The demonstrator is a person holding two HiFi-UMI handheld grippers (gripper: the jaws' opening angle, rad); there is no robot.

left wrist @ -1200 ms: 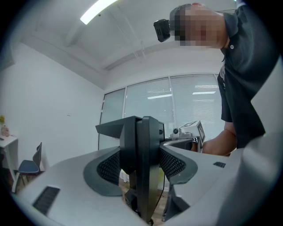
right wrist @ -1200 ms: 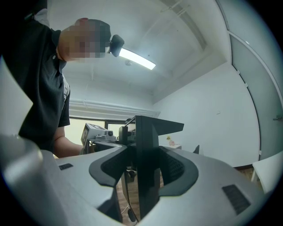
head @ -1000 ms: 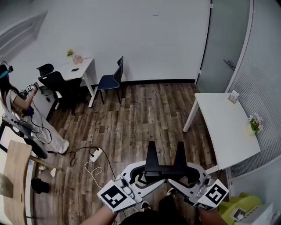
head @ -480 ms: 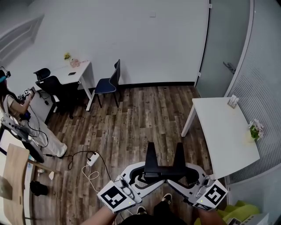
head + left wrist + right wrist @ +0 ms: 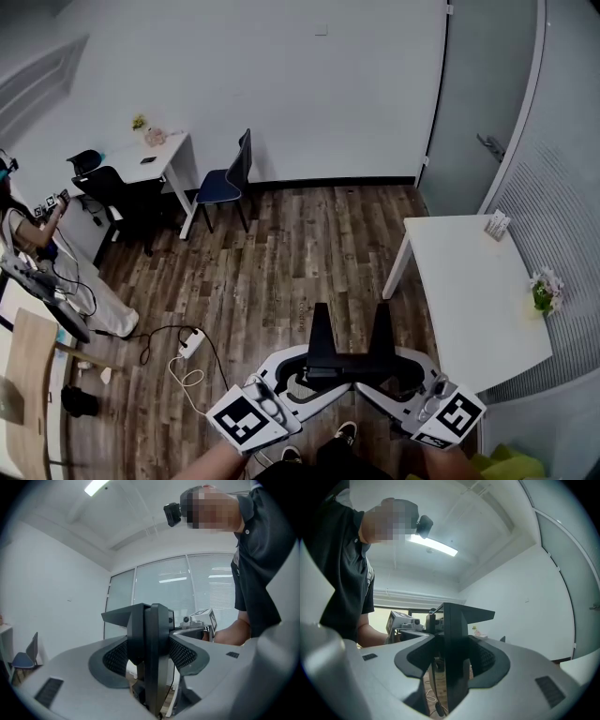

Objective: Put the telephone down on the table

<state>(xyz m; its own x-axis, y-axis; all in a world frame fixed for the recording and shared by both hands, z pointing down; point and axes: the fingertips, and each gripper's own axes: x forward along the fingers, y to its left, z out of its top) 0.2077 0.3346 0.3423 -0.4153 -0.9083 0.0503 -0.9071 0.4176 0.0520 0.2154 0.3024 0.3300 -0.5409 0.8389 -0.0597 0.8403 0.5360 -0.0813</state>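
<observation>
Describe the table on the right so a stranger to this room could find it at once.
Start at the frosted glass door on the room's right side; beside it, along the ribbed partition, stands a white table. Unlike the white desk with its dark chairs in the far left corner, it stands alone and carries only a small potted plant and a little box.

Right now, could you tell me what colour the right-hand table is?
White; the table shows best in the head view.
</observation>
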